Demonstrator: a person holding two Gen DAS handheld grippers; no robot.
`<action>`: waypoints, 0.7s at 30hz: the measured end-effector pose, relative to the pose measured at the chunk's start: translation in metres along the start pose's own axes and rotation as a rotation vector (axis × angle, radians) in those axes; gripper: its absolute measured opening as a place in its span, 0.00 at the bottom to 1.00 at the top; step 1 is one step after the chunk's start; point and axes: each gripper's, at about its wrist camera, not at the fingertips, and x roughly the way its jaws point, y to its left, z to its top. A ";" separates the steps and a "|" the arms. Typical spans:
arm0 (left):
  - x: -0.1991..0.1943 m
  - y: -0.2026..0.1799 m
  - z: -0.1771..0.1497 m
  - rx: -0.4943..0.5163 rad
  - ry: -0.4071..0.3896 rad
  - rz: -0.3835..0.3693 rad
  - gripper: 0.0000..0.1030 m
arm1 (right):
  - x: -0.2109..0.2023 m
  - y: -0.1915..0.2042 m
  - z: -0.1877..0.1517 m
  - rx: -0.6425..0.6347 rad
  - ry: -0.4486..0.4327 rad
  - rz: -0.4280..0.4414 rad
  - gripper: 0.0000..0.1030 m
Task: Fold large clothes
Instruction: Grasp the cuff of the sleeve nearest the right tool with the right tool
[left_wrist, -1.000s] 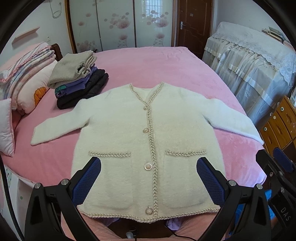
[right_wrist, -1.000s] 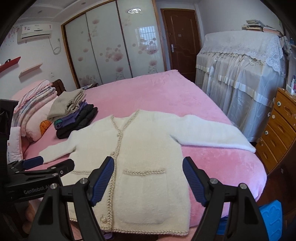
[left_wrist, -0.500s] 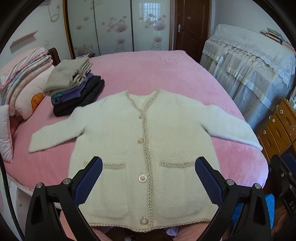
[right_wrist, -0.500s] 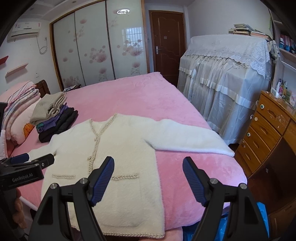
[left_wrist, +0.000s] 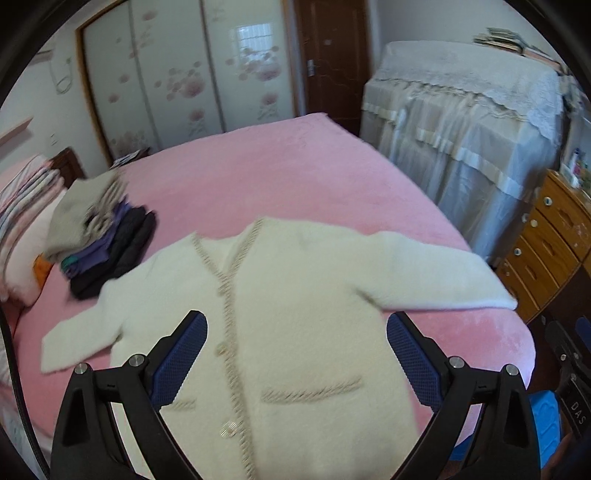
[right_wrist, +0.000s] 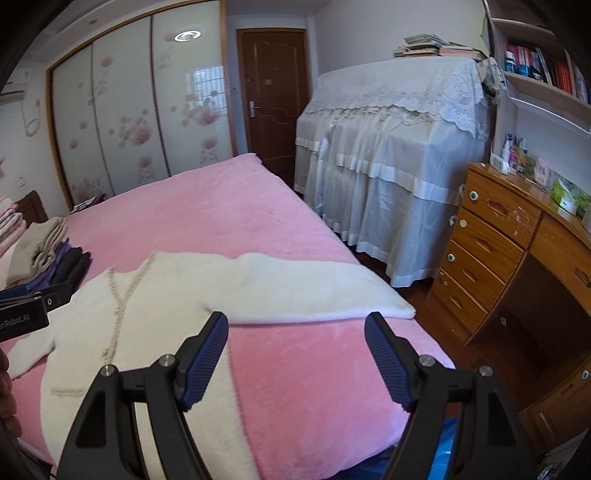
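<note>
A cream knitted cardigan with braided trim and pearl buttons lies flat, front up, on the pink bed, sleeves spread to both sides. My left gripper is open and empty, held above the cardigan's lower front. My right gripper is open and empty, above the bed just near of the right sleeve. The cardigan also shows in the right wrist view. The left gripper's body shows at the left edge of that view.
A stack of folded clothes sits on the bed's left side, next to pillows. A lace-covered piece of furniture and a wooden dresser stand right of the bed. Wardrobe doors line the far wall.
Both grippers have swung to the right and tilted up; the cardigan sits lower and further left in each view. The cardigan itself has not moved. Both grippers stay open.
</note>
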 end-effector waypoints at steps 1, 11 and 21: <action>0.004 -0.009 0.004 0.010 -0.018 -0.015 0.95 | 0.008 -0.007 0.002 0.011 0.010 -0.009 0.75; 0.083 -0.101 0.024 0.152 -0.060 -0.128 0.95 | 0.095 -0.089 0.002 0.155 0.135 -0.089 0.75; 0.164 -0.140 0.011 0.197 0.043 -0.195 0.95 | 0.178 -0.150 -0.020 0.350 0.259 -0.039 0.74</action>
